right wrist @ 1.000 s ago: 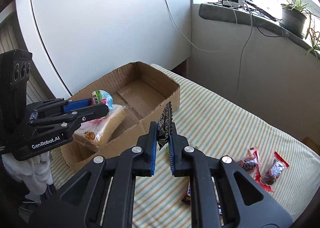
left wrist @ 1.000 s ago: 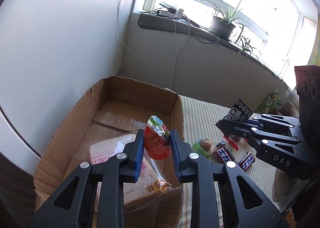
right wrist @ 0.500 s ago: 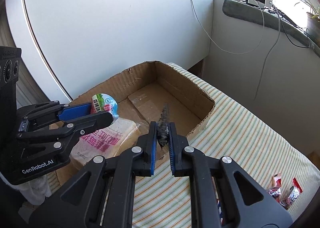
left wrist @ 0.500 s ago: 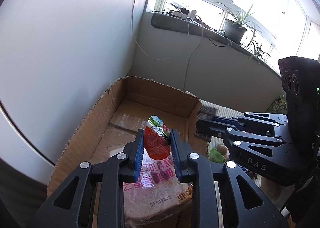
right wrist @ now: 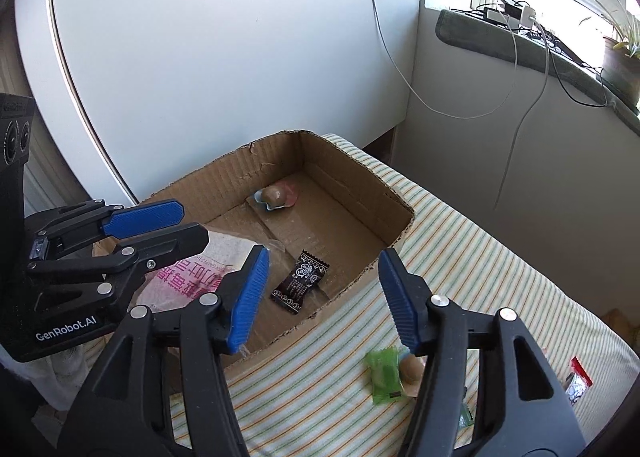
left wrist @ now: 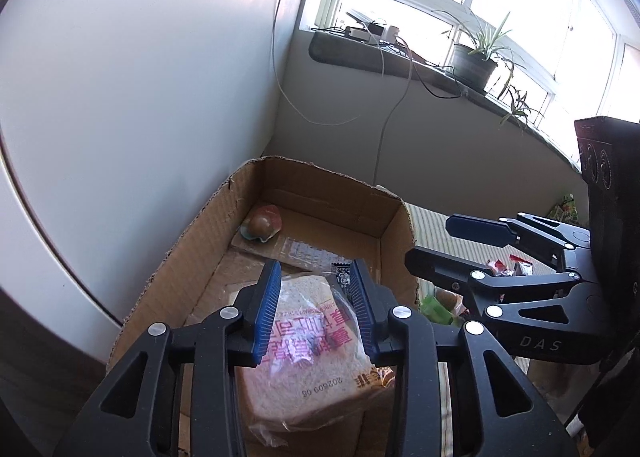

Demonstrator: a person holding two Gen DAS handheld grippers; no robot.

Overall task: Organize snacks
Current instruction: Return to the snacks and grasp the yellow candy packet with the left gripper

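An open cardboard box (left wrist: 332, 193) (right wrist: 240, 173) stands on a striped cloth. In its far corner lies a red jelly cup (left wrist: 262, 223) (right wrist: 276, 195). A black snack packet (right wrist: 300, 281) (left wrist: 342, 277) rests on the box floor beside a bagged loaf of bread (left wrist: 312, 337) (right wrist: 200, 273). My left gripper (left wrist: 314, 297) (right wrist: 188, 225) hovers over the bread, its jaws opening with nothing pressed between them. Over the box's near edge, my right gripper (right wrist: 322, 289) (left wrist: 440, 245) has its jaws opening wide and holds nothing; the black packet lies below it.
A green candy (right wrist: 384, 375) and red packets (right wrist: 576, 377) lie on the striped cloth (right wrist: 480, 257) right of the box. A white wall stands close behind the box. A window sill with cables and a potted plant (left wrist: 474, 65) runs along the back.
My left gripper let go of the jelly cup, which now lies in the box's far corner. My right gripper moved over the box and dropped the black packet inside. Both jaws have spread.
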